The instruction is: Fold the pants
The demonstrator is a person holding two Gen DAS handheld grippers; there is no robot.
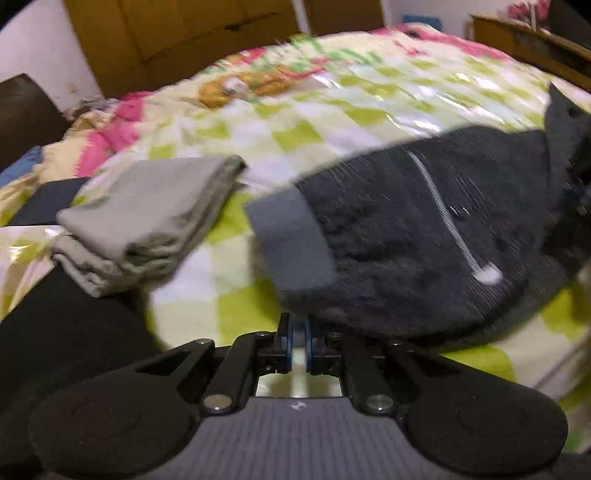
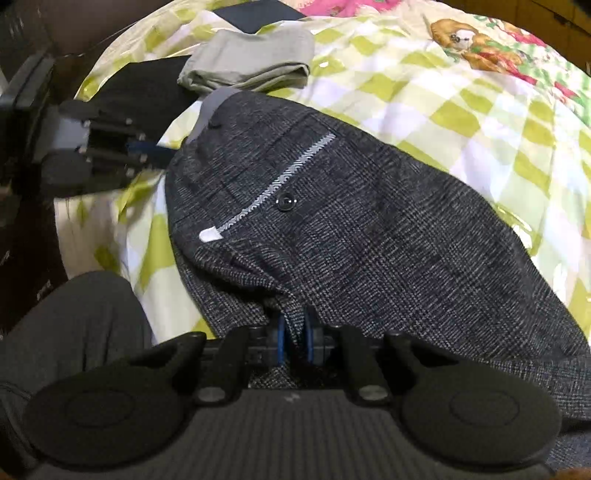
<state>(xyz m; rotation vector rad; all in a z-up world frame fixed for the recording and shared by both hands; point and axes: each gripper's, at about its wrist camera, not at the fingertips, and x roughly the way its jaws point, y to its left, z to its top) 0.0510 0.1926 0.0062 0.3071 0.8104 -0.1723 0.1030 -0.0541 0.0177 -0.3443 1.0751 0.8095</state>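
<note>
Our right gripper [image 2: 294,341] is clamped on the pants [image 2: 351,229]; only its view shows our left gripper [image 2: 162,151] pinching them too.

A bed [image 1: 295,122] is covered by a quilt [image 2: 461,122] checked in lime green and white, with a glossy sheen seen in places. A cartoon animal print [image 1: 236,86] and pink patches are shown toward the quilt's far end. Behind the bed, brown wooden cupboard doors [image 1: 177,33] are set against a white wall [image 1: 40,48]. A dark headboard or chair back [image 1: 26,110] is seen at the left edge of the left wrist view, and a wooden shelf [image 1: 532,40] at the upper right. The room is lit with warm, dim indoor light.
</note>
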